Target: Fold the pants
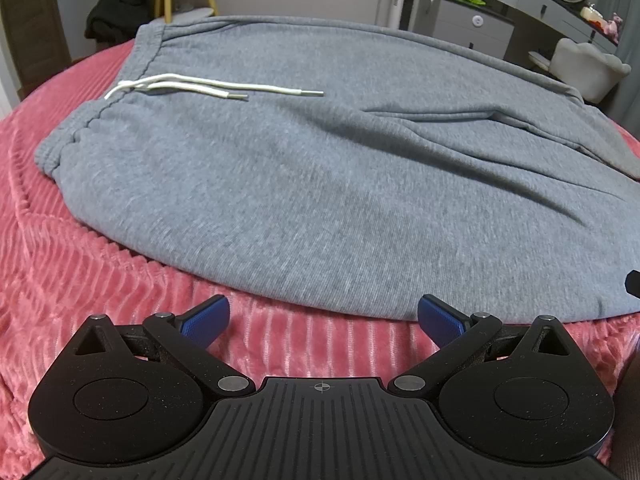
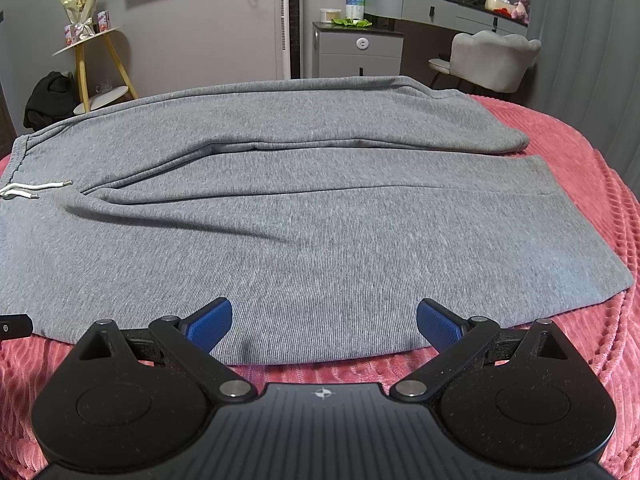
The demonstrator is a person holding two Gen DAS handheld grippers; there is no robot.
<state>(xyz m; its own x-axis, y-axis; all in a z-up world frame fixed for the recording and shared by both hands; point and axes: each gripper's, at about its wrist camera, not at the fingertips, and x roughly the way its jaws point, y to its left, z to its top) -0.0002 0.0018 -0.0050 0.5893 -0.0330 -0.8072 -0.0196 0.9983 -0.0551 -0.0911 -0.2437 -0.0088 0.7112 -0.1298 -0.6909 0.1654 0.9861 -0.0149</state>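
Grey sweatpants (image 1: 312,184) lie flat on a pink ribbed bedspread (image 1: 80,280), waistband at the left with a white drawstring (image 1: 208,86). In the right wrist view the pants (image 2: 320,232) show both legs side by side, hems to the right. My left gripper (image 1: 323,322) is open and empty, just short of the near edge of the pants by the waist end. My right gripper (image 2: 324,324) is open and empty, its blue pads (image 2: 210,324) over the near edge of the near leg.
The bedspread (image 2: 600,320) extends past the hems on the right. Beyond the bed stand a yellow-legged side table (image 2: 94,68), a black bundle (image 2: 48,96), a grey cabinet (image 2: 358,52), a vanity desk and a light chair (image 2: 492,58).
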